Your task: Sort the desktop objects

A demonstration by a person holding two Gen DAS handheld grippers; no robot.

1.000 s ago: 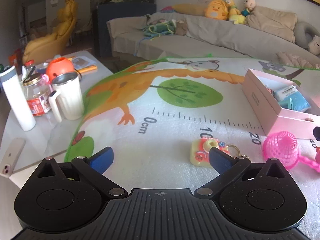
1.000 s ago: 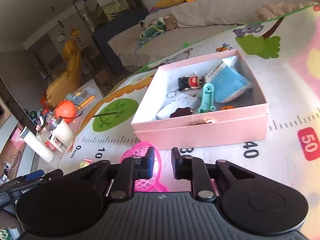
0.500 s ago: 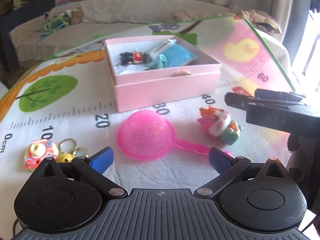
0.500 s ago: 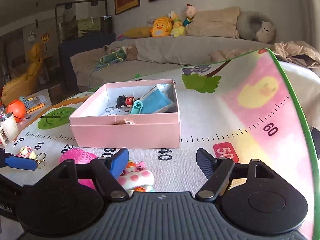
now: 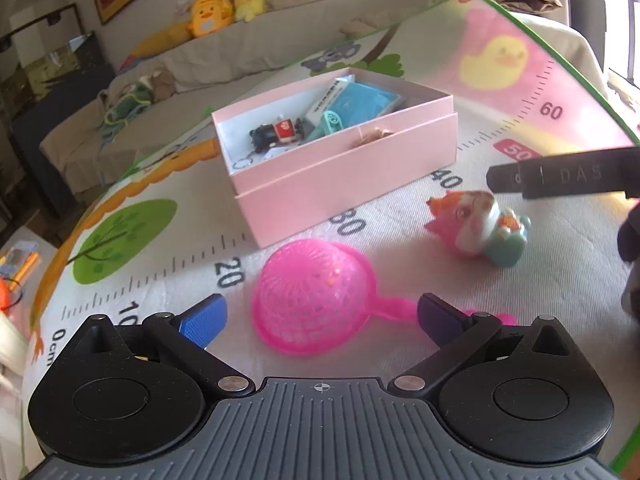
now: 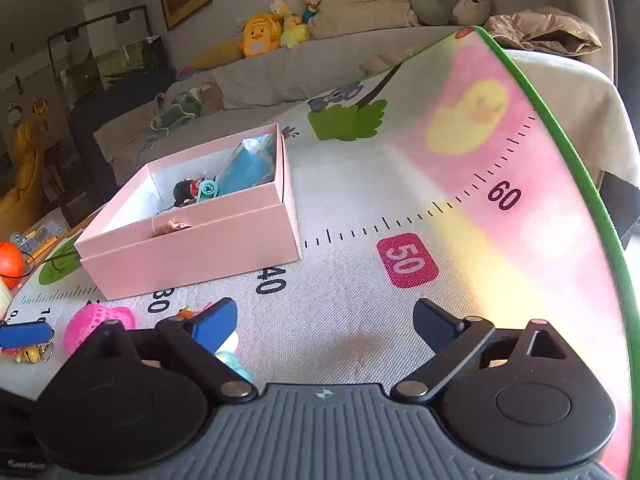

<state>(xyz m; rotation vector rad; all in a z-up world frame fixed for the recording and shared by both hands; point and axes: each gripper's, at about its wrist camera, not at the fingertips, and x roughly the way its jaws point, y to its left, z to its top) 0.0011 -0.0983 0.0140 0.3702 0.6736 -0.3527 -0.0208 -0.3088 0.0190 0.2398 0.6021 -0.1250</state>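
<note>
Just in front of the pink box (image 5: 344, 168), on the printed mat (image 5: 520, 152), lie the loose things yet to be sorted: a pink mesh scoop (image 5: 312, 304) nearest the box's front wall, and a small cat figurine (image 5: 476, 228) off the box's right front corner. The box already holds a few trinkets and a blue packet. The left gripper (image 5: 320, 316) hovers low before the scoop with its jaws spread wide and nothing between them, the bowl sitting roughly midway between the pads. To take it cleanly, the judgement is that the pads should close on the thin handle or across the rim rather than crushing the soft mesh dome, then lift straight and carry it over the box wall before letting go. The right gripper (image 6: 324, 320) is also spread apart and empty, held level in front of the box's right corner, its left finger (image 6: 212, 324) beside the figurine, which looks like its likely target.
</note>
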